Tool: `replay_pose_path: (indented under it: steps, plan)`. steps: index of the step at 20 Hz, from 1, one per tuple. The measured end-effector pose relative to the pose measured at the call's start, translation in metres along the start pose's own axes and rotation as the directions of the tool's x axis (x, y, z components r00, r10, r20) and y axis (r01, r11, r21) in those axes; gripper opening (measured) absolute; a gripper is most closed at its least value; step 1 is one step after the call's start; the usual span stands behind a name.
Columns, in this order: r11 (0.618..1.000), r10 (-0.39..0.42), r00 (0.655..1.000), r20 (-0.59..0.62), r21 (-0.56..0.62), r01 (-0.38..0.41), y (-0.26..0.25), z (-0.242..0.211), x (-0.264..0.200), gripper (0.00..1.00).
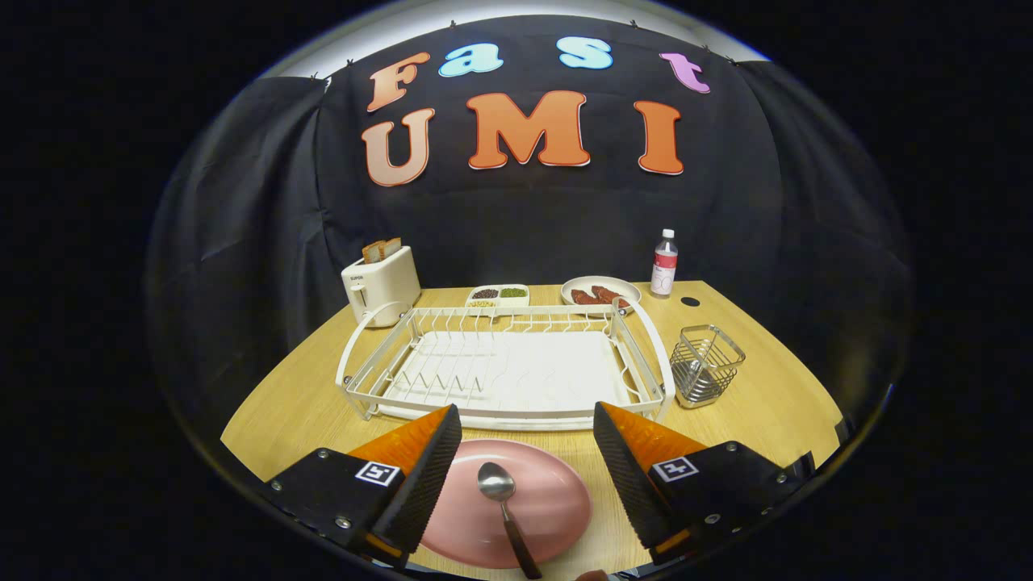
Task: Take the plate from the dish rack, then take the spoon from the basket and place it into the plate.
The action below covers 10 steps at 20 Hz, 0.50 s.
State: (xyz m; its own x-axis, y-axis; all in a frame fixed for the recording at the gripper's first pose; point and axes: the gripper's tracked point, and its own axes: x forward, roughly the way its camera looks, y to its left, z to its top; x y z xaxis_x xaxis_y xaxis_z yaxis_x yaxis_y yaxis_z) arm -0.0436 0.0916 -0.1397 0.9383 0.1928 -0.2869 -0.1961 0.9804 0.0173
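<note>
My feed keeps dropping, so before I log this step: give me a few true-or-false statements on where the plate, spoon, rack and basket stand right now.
1. The metal spoon with a dark handle lies on the round pink plate. True.
2. The pink plate stands in the white wire dish rack. False: it lies flat on the wooden table, in front of the rack, which holds no dishes.
3. The gripper is shut on the spoon. False: its fingers are spread apart, with the spoon lying between them, untouched.
4. The square wire basket sits beside the rack. True.
5. The basket holds cutlery. False: it looks empty.
</note>
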Motion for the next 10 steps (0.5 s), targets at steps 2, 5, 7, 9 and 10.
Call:
replay_pose_path:
  steps: [2,5,7,9,10]
  plan:
    - [1.0,0.001,1.0,0.021,-0.009,-0.001,-0.004,0.019,0.001,0.98]
    - [1.0,-0.002,0.999,0.045,-0.02,0.002,-0.013,0.048,0.003,0.98]
    - [1.0,0.009,0.998,0.058,-0.005,-0.009,-0.014,0.066,0.004,0.98]
    - [1.0,0.01,0.997,0.076,0.007,-0.011,-0.018,0.081,0.005,0.98]
    - [1.0,0.002,0.996,0.086,0.009,-0.003,-0.022,0.088,0.006,0.98]
